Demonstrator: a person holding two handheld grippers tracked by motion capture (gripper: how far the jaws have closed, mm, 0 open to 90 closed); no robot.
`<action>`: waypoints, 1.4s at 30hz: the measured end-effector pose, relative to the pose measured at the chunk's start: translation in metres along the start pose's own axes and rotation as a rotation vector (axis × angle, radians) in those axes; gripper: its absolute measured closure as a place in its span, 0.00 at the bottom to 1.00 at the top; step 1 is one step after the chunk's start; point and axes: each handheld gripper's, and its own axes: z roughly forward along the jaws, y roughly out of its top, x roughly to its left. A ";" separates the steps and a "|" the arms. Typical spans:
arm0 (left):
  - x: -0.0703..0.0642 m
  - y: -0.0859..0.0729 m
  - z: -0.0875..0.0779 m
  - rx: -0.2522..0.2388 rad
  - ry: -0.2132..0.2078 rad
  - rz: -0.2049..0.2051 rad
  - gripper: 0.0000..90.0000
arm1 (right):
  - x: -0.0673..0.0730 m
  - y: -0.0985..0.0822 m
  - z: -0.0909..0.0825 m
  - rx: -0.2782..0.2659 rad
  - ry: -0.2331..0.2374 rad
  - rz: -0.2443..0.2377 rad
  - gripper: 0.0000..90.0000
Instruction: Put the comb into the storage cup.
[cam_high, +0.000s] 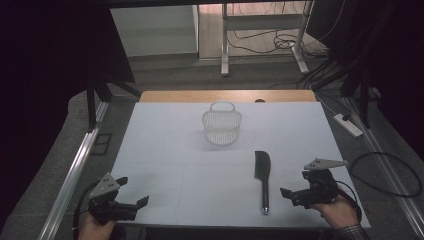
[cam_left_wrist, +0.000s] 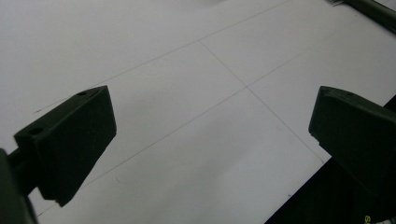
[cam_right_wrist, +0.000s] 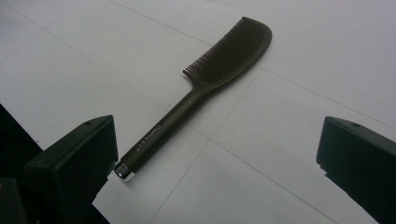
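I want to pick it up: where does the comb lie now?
In the high view the comb lies flat on the table's right half, just left of the right gripper, nearer than the basket.

On the table (cam_high: 165, 150), the basket (cam_high: 221, 123) sits toward twelve o'clock of centre. The comb (cam_high: 262, 175) lies at its five o'clock, handle toward six, well apart.

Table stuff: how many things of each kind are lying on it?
Comb: 1
Basket: 1
Total: 2 things on the table
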 end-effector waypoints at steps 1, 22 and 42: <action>0.000 0.000 0.000 0.000 0.000 -0.001 0.01 | 0.000 0.001 0.001 0.002 0.000 -0.002 0.00; 0.000 0.000 0.000 -0.003 -0.004 -0.003 0.01 | 0.008 0.016 0.018 0.024 0.032 -0.027 0.00; 0.001 -0.001 -0.001 -0.007 -0.007 -0.007 0.01 | 0.018 0.032 0.038 0.074 0.051 -0.049 0.00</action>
